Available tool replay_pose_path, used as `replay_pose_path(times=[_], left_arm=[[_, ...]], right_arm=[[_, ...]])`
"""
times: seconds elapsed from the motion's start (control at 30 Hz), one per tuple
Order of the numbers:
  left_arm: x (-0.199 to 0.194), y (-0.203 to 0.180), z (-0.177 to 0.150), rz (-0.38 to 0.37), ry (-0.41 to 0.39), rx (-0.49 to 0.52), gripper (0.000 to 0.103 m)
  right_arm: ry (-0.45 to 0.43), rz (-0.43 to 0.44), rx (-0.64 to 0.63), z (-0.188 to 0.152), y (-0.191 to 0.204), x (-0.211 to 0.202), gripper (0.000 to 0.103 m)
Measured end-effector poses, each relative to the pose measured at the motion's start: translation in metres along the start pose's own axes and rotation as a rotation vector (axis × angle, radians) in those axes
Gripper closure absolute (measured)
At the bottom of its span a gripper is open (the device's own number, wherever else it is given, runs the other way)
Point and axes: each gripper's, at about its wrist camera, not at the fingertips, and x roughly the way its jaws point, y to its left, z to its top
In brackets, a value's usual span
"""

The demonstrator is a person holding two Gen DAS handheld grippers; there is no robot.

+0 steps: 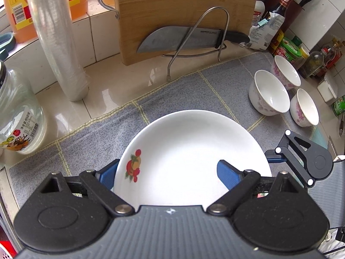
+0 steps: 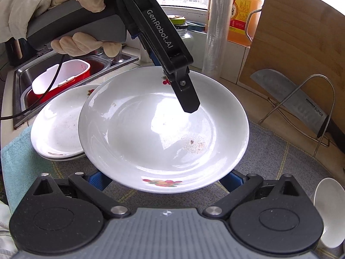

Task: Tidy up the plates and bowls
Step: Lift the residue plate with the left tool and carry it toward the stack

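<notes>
Here both tools, left (image 1: 168,176) and right (image 2: 166,179), pinch the white fruit-printed ceramic plate (image 2: 163,129) by opposite rims; uneven lifting risks slippage.

The plate (image 2: 163,129) is glossy white ceramic. A woven grey cloth (image 1: 103,133) covers the polished stone counter (image 1: 120,82); behind stands a matt wooden board (image 1: 172,6) and a dull steel knife (image 1: 172,40).

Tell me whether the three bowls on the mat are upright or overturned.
Upright and empty. The three bowls stand on the grey mat with mouths upward; their white insides show, nothing in them.
</notes>
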Motion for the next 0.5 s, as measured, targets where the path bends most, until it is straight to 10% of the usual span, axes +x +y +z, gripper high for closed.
replay_pose_path(times=[0.5], left_arm=[[-0.041,0.018,-0.049,0.059,-0.053,-0.104,0.010]], right_arm=[[-0.021,0.077,-0.091,0.015,0.044,-0.003,0.000]])
